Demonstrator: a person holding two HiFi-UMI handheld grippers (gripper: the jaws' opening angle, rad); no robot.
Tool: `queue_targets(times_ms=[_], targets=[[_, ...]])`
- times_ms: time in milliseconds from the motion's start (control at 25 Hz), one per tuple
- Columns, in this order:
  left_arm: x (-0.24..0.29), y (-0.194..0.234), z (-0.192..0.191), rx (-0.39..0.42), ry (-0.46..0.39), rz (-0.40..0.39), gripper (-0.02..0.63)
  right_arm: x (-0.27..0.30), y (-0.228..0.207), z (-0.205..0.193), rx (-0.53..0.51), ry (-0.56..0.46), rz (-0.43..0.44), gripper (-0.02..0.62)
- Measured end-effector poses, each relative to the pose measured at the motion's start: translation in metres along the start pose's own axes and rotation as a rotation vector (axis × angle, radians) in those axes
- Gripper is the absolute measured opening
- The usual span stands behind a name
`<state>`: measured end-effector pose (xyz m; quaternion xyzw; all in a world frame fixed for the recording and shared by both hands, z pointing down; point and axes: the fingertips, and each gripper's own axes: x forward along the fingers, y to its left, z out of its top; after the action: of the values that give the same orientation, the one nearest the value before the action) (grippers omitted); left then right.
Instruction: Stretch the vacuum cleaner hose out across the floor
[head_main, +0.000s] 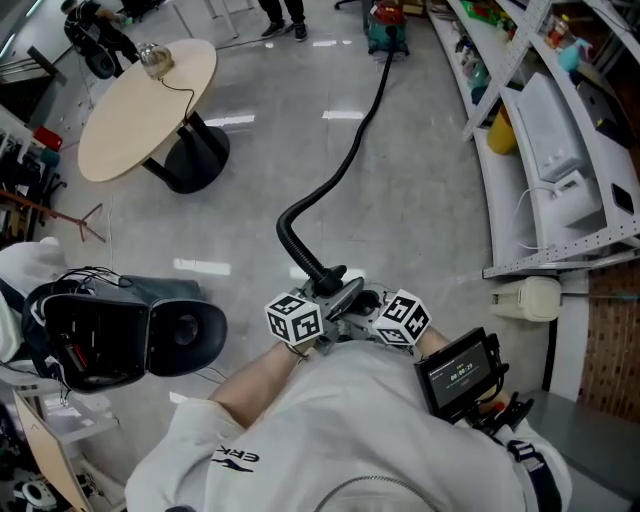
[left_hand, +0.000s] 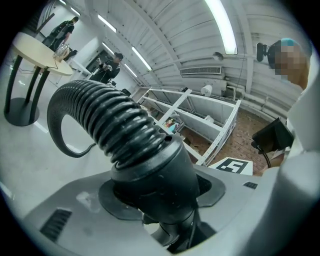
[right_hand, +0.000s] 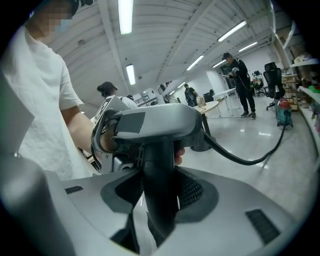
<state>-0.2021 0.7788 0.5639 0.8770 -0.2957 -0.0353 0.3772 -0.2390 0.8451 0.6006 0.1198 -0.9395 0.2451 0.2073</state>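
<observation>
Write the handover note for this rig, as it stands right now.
Left gripper: shut on the hose's cuff.
Right gripper: shut on the dark end tube, right beside the left one.
Hose: runs from the vacuum by the shelves across the floor to a hooked bend, then rises to the grippers.
Done: most of it lies stretched out.
Left: probably pull the end back to straighten the bend.

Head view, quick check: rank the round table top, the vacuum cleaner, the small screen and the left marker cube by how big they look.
1. round table top
2. small screen
3. left marker cube and vacuum cleaner: these look about alike. The vacuum cleaner is far off at the top edge, so I won't rank those two.
</observation>
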Motion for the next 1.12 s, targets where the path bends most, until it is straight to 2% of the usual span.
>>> queue_targets(times_ms=[280,600,760,880,1120], targets=[[-0.007,0.01,-0.008,-0.029,0.001,0.036,0.233,0.007,-0.001,-0.006,0.006,0.011,0.012,0.166],[-0.001,0.013,0.012,-0.016,-0.033,0.002,0.233,-0.004,-0.013,0.013,-0.04,-0.019,-0.002,0.169],[-0.004,0.024,0.02,-0.027,-0.05,0.027,0.233,-0.021,-0.025,0.019,-0.029,-0.051,-0.02,0.178],[-0.003,0.029,0.023,-0.018,-0.05,0.051,0.233,-0.038,-0.042,0.025,-0.001,-0.095,-0.075,0.176],[0.003,0.029,0.022,0.048,-0.018,0.08,0.233,-0.071,-0.088,0.051,0.082,-0.235,-0.291,0.176]])
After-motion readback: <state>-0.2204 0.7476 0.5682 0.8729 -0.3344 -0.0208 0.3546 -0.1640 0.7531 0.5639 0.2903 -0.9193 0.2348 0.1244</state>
